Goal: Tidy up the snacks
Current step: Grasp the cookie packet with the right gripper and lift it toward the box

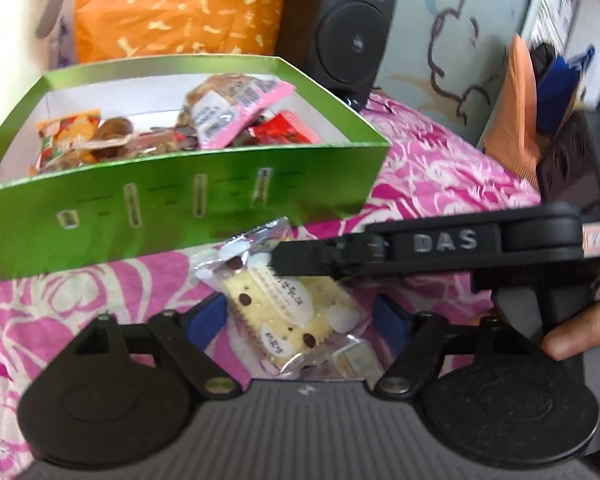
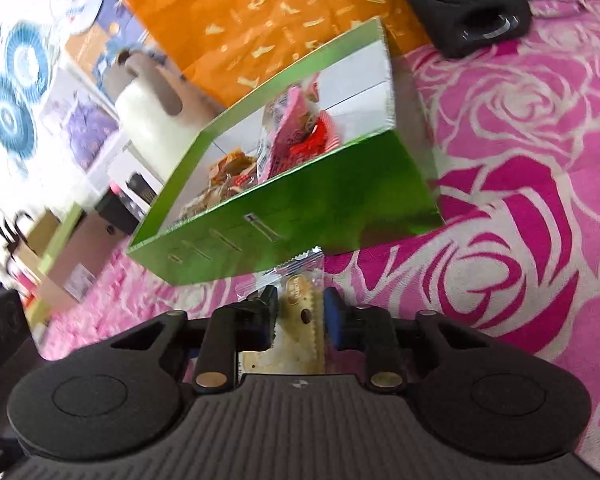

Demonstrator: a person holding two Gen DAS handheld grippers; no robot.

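I have the cracker packet [image 2: 302,312] clamped in my right gripper [image 2: 300,316] — its jaws are closed on the packet's sides, with the crimped end of the wrapper sticking out ahead of them. My left gripper [image 1: 300,316] has its jaws apart, one blue pad [image 1: 214,312] on either side of the same packet without touching it, so the left is only framing it while the right does the carrying.

The relation that matters: the green box [image 2: 300,208] lies straight ahead of my right jaws, near side wall facing me, the packet's front tip just short of that wall. The packet's long axis runs along the fingers, pointing at the box. In the left view the right gripper reaches in from the right, its finger lying across the packet's top.

The box sits on the pink rose-patterned cloth [image 2: 520,200] and already holds several wrapped snacks [image 1: 220,120]. I judge the next move needs a lift over the rim before releasing — pushing straight ahead would butt the wrapper against the wall.
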